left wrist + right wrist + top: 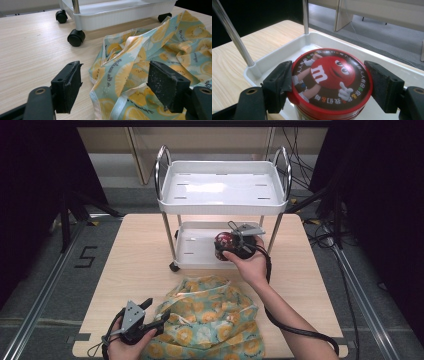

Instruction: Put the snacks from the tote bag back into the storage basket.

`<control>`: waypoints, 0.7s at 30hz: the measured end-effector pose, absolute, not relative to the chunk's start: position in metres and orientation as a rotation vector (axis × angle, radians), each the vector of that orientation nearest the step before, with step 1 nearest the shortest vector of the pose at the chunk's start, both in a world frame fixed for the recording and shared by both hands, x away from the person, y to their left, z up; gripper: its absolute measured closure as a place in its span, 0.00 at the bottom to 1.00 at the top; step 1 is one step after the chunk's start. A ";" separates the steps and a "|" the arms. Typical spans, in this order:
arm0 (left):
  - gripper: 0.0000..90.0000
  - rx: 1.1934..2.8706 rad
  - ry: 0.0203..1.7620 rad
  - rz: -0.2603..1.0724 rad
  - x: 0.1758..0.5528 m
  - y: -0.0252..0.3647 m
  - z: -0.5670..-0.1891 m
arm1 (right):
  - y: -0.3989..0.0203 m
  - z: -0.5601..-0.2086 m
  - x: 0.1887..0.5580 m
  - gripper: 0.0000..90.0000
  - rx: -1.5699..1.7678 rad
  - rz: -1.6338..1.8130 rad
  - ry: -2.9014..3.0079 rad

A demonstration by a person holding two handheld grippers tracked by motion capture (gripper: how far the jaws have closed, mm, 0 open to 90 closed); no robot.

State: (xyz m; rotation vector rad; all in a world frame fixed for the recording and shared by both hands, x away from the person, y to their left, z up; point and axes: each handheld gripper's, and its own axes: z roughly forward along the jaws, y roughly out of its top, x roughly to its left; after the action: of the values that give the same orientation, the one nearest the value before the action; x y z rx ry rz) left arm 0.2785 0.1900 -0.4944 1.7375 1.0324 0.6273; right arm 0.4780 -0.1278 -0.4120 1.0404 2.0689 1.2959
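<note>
The right gripper (329,85) is clamped across the red round lid of the cylindrical candy tin (331,80), one jaw on each side of the rim. In the high view the tin (225,241) sits over the lower white plastic tray (192,251) of the small two-tier wheeled cart (222,187), close to the tray's right end; whether its base touches the tray floor cannot be told.

Procedure, as judged:
1. Hold the tin upright; the rim grip is shallow and a tilt could let it slip.
2. Keep clear of the chrome corner post (233,35) and the upper tray.
3. Lower until the base bears fully on the tray floor, inside the wall, before parting the jaws.

The left gripper (113,82) stands parted and grasps nothing, straddling the edge of the yellow-and-teal lemon-print fabric bag (155,55) near the table's (140,255) front edge.
</note>
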 end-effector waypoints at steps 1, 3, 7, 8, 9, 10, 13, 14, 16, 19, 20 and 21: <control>0.29 1.737 1.032 0.627 0.278 0.190 -0.494 | -0.128 -0.412 0.478 0.30 1.041 1.292 2.065; 0.29 1.734 1.038 0.626 0.278 0.190 -0.494 | -0.129 -0.412 0.480 0.30 1.029 1.288 2.068; 0.29 1.732 1.034 0.626 0.278 0.189 -0.495 | -0.129 -0.413 0.481 0.30 1.036 1.285 2.071; 0.29 1.735 1.036 0.626 0.278 0.190 -0.494 | -0.129 -0.413 0.481 0.30 1.036 1.285 2.073; 0.29 1.734 1.038 0.626 0.278 0.189 -0.494 | -0.130 -0.414 0.483 0.30 0.987 1.279 2.075; 0.29 1.731 1.035 0.627 0.278 0.189 -0.495 | -0.130 -0.414 0.484 0.30 0.986 1.277 2.074; 0.29 1.735 1.037 0.626 0.278 0.189 -0.495 | -0.130 -0.415 0.482 0.30 1.047 1.279 2.071; 0.29 1.734 1.037 0.625 0.278 0.189 -0.495 | -0.130 -0.415 0.483 0.30 1.053 1.275 2.067; 0.29 1.734 1.037 0.625 0.278 0.189 -0.495 | -0.130 -0.415 0.483 0.30 1.059 1.271 2.071; 0.29 1.734 1.037 0.625 0.278 0.189 -0.495 | -0.129 -0.417 0.483 0.30 1.068 1.273 2.067; 0.29 1.734 1.037 0.625 0.278 0.190 -0.495 | -0.129 -0.417 0.483 0.30 1.070 1.273 2.068; 0.29 1.734 1.037 0.625 0.278 0.190 -0.495 | -0.129 -0.417 0.483 0.30 1.070 1.272 2.069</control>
State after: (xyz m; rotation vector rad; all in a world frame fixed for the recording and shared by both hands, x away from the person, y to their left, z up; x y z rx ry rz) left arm 0.2784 0.1895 -0.4947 1.7339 1.0370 0.6249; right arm 0.4832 -0.1287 -0.4173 1.0703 2.0687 1.2719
